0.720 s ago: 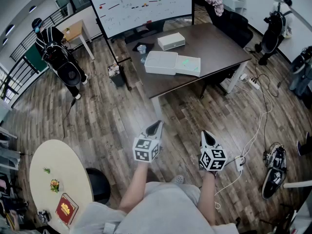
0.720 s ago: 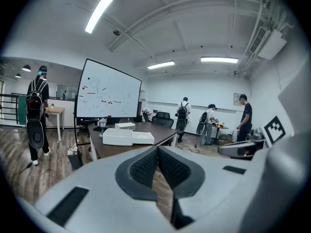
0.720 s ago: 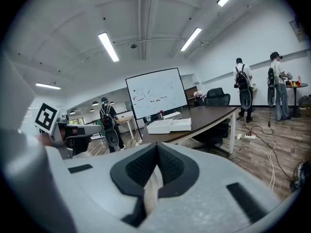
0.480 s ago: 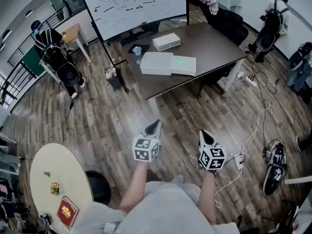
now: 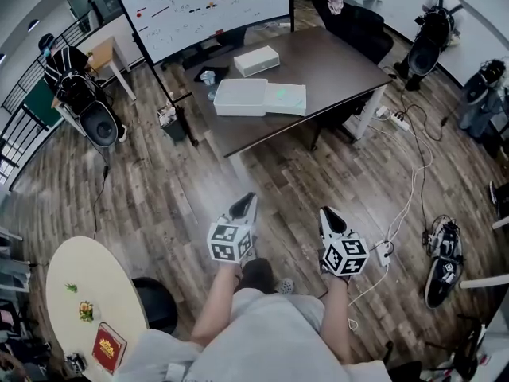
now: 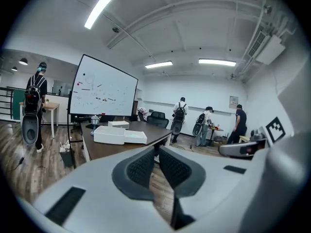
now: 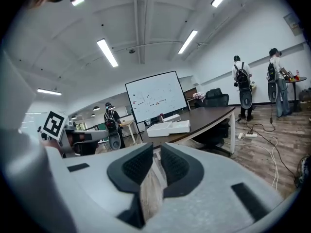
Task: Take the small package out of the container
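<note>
Wood-plank floor [image 5: 159,205] fills the head view. Far ahead, a dark table [image 5: 342,62] carries the white container [image 5: 241,96], with a smaller white box [image 5: 256,60] beyond it. You can't make out the small package from here. Your left gripper [image 5: 246,201] and right gripper [image 5: 326,212] hover near you over the floor, well apart from the table.

Left gripper view: pads nearly together, nothing between them. Container sits far left on the table.

Right gripper view: same narrow gap, empty. Container lies far ahead, whiteboard [image 7: 156,96] behind it.
</note>
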Available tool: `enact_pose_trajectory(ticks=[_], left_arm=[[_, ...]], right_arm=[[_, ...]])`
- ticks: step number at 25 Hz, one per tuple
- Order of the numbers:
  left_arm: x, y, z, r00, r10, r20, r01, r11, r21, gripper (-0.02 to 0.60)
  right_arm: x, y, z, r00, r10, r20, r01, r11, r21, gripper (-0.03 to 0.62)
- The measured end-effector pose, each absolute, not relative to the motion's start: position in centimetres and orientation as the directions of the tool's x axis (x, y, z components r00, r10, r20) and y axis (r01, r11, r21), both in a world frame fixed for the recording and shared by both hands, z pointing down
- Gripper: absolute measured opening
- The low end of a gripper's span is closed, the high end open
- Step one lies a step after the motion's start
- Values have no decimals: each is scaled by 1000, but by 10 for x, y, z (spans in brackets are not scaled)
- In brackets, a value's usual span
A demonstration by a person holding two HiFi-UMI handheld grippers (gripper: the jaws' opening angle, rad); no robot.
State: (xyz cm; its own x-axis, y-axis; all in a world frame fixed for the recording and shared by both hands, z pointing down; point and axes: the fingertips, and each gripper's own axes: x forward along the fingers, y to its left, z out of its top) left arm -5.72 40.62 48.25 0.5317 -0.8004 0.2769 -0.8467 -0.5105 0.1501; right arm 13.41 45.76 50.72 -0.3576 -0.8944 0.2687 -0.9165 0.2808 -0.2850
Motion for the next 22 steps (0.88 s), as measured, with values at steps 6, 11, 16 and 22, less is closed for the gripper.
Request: enact_pose_trajectory(ticks=[6, 11, 16, 22], left_arm=[[-54, 392, 489, 534, -793, 293, -845, -515, 146, 143], [-34, 363, 490, 552, -790, 267, -834, -518, 192, 170], [0, 325, 491, 596, -758, 264, -803, -564, 195, 175], [7, 253, 495, 585, -760, 283, -811, -552, 192, 178]], right_arm=[[135, 451, 518, -385, -882, 272, -896, 287, -338, 142], [149, 431, 526, -385, -875, 293, -895, 276, -352, 199], [169, 393, 526, -382, -874, 301, -897, 271, -350, 238], [181, 323, 529, -387, -872, 300, -892, 271, -363, 239]])
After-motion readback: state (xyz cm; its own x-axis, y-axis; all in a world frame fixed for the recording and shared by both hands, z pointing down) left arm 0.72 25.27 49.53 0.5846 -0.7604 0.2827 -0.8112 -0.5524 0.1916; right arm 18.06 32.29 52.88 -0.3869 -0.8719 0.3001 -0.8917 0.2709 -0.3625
